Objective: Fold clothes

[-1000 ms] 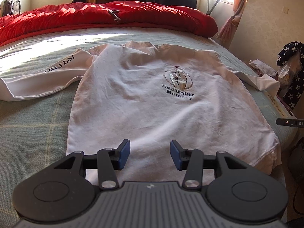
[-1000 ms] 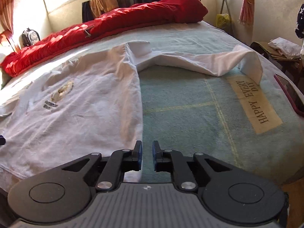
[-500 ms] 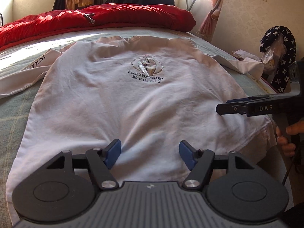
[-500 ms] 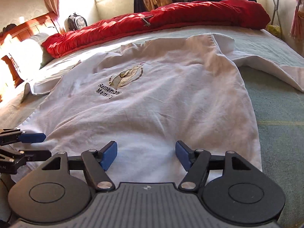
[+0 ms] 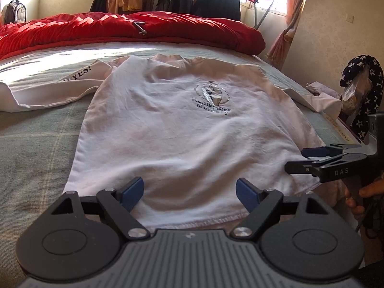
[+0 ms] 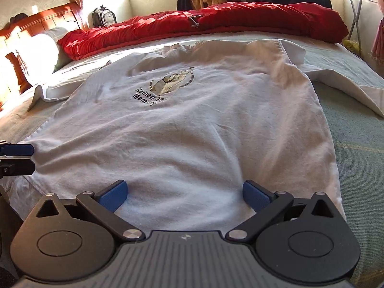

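On the bed, a white long-sleeved shirt lies spread flat, front up, with a round printed logo on the chest; sleeves extend to both sides. Hem faces both cameras at the near bed edge. Left hand-held gripper is over the hem's left part, jaws opening, already wide; cloth lies below and between the blue pads, not pinched. Right hand-held gripper is over the hem's right part, jaws opening to a wide span, nothing clamped. In the left wrist view the right hand-held gripper enters from the right edge, near the shirt's corner. A red duvet lies bunched along the far side of the bed.
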`<state>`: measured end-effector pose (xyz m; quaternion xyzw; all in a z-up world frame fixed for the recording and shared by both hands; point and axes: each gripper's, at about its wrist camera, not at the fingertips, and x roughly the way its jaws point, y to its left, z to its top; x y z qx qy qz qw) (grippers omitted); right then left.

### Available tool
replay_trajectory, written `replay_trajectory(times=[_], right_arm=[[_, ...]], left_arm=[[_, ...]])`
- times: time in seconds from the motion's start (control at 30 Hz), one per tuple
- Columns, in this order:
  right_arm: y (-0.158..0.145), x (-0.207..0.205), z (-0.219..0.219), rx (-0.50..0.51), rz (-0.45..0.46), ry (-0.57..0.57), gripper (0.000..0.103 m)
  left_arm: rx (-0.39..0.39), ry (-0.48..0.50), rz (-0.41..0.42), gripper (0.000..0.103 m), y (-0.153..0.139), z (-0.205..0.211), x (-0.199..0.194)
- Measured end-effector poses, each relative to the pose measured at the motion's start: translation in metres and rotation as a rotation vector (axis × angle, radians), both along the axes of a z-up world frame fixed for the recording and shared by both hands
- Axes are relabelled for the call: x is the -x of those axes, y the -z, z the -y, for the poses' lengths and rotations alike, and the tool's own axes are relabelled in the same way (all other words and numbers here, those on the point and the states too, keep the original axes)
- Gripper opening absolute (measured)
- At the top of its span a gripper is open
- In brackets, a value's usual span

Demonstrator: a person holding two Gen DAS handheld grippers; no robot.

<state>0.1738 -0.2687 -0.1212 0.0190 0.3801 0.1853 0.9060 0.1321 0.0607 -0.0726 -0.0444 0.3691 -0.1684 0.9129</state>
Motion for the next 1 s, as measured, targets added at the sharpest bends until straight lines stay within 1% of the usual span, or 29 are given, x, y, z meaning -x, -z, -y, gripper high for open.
replay_trajectory(times=[0.07,0.1,0.17,0.2,0.23,0.3,0.33,0.4,0.47,0.53,0.57,0.63,0.73,0.8,0.83,0.87,0.9,0.93,0.97,1.0], right_arm=[[-0.001,0.0,0.001,-0.002,-0.004,0.001,0.103],[-0.001,0.0,0.001,0.002,-0.004,0.0,0.103],[-0.001,0.002,0.001,0.005,-0.002,-0.002,0.103],[0.0,0.002,0.002,0.003,0.002,-0.003,0.103],[0.0,0.003,0.002,0.001,0.005,-0.004,0.103],[0.001,0.003,0.003,-0.003,0.008,-0.004,0.103],[0.001,0.003,0.003,-0.004,0.009,-0.003,0.103],[0.001,0.002,0.002,0.0,0.008,-0.005,0.103],[0.001,0.002,0.002,0.001,0.01,-0.01,0.103],[0.001,0.003,0.003,-0.001,0.012,-0.013,0.103],[0.001,0.003,0.004,-0.003,0.013,-0.014,0.103],[0.0,0.003,0.004,-0.005,0.011,-0.011,0.103],[-0.001,0.003,0.003,-0.007,0.005,-0.003,0.103],[-0.002,0.003,0.003,-0.005,-0.002,0.0,0.103],[-0.003,0.003,0.003,-0.002,-0.007,-0.001,0.103],[-0.004,0.003,0.003,0.001,-0.013,-0.003,0.103],[-0.006,0.002,0.003,0.006,-0.022,-0.007,0.103],[-0.008,0.002,0.003,0.013,-0.032,-0.012,0.103],[-0.011,0.002,0.004,0.018,-0.041,-0.017,0.103],[-0.015,0.003,0.005,0.019,-0.046,-0.026,0.103]], left_arm=[[-0.001,-0.073,-0.033,0.083,0.003,-0.022,-0.016],[0.015,-0.132,-0.053,0.083,0.002,-0.039,-0.025],[0.032,-0.238,-0.065,0.082,-0.006,-0.059,-0.03],[0.052,-0.248,-0.048,0.082,-0.012,-0.066,-0.027],[0.073,-0.254,-0.028,0.082,-0.017,-0.073,-0.023],[0.102,-0.235,0.011,0.083,-0.025,-0.079,-0.009],[0.098,-0.228,0.014,0.083,-0.025,-0.079,-0.004],[0.089,-0.225,-0.016,0.083,-0.018,-0.08,0.004],[0.111,-0.227,-0.075,0.082,-0.006,-0.084,0.007],[0.192,-0.233,-0.147,0.081,0.008,-0.09,0.013],[0.208,-0.218,-0.149,0.081,0.01,-0.089,0.017],[0.235,-0.187,-0.147,0.076,0.012,-0.086,0.024],[0.25,-0.179,-0.167,0.058,0.013,-0.083,0.03],[0.23,-0.199,-0.175,0.025,0.013,-0.083,0.034],[0.22,-0.208,-0.178,0.019,0.013,-0.084,0.035],[0.21,-0.214,-0.181,0.007,0.012,-0.085,0.037],[0.214,-0.214,-0.185,0.001,0.009,-0.087,0.039],[0.218,-0.214,-0.189,0.001,0.005,-0.088,0.042],[0.247,-0.195,-0.184,0.001,-0.001,-0.09,0.047],[0.259,-0.174,-0.172,0.001,-0.007,-0.09,0.052]])
